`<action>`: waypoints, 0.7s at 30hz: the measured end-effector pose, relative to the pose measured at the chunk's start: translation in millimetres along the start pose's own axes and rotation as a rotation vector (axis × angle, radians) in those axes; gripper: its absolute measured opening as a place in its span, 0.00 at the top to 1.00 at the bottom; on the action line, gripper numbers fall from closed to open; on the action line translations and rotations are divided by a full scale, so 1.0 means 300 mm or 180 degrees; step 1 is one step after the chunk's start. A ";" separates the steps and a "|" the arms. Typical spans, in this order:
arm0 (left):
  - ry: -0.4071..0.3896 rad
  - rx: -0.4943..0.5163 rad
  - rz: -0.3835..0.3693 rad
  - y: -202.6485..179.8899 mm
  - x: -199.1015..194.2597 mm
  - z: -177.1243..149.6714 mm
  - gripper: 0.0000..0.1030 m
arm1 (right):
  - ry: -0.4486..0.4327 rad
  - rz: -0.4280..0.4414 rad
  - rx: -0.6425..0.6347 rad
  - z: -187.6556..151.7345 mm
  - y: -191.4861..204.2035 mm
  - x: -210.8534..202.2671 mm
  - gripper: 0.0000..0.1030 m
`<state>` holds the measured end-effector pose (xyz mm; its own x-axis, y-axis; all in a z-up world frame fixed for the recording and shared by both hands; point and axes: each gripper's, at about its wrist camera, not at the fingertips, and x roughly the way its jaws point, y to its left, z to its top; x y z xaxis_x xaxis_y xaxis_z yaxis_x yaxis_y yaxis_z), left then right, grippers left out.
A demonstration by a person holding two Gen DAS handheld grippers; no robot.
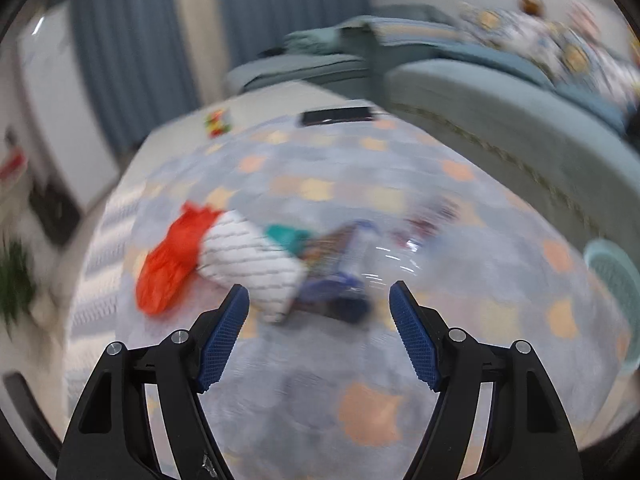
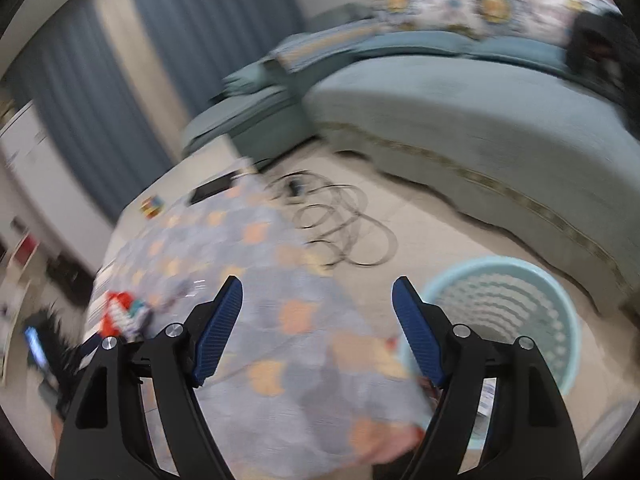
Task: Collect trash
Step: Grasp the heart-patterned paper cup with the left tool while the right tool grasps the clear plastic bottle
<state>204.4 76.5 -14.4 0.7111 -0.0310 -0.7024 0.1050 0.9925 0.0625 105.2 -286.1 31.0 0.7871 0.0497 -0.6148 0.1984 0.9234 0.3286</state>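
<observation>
Hovering over a patterned tabletop [image 1: 304,380] strewn with trash, both grippers hold nothing.

Left gripper [image 1: 319,304] has its jaws spread wide and empty, just short of the blurred pile: an orange bag [image 1: 170,264], a white striped wrapper [image 1: 252,264], a teal scrap [image 1: 286,236] and a dark blue packet [image 1: 336,276], all touching or overlapping. Right gripper [image 2: 317,300], jaws equally wide and empty, hangs above the tabletop's edge, beside a light blue basket [image 2: 568,312] on the floor [image 2: 432,216].

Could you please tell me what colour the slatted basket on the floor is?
The basket is pale aqua blue, clearest in the right wrist view.
</observation>
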 end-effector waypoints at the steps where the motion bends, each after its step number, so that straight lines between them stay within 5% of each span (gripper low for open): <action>1: 0.0031 -0.0153 -0.0044 0.038 0.017 0.014 0.31 | -0.0018 0.0007 -0.0101 0.010 0.040 0.009 0.29; 5: 0.0113 -0.0582 -0.0195 0.149 0.103 0.059 0.31 | 0.0004 0.0166 -0.0443 0.057 0.197 0.076 0.26; 11: 0.0269 -0.0940 -0.0281 0.206 0.221 0.106 0.29 | 0.0510 0.0541 -0.0792 0.083 0.388 0.340 0.23; 18: 0.0437 -0.0970 -0.0151 0.221 0.318 0.090 0.29 | 0.1220 0.0697 0.0015 -0.037 0.440 0.612 0.23; 21: 0.0514 -0.1046 -0.0172 0.231 0.325 0.080 0.47 | 0.1295 0.0537 0.0239 -0.088 0.477 0.678 0.23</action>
<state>297.7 139.5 -61.6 0.5890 -0.0912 -0.8030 -0.1083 0.9757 -0.1903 278.3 -133.9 -65.9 0.5212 0.3568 -0.7753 0.1405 0.8602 0.4903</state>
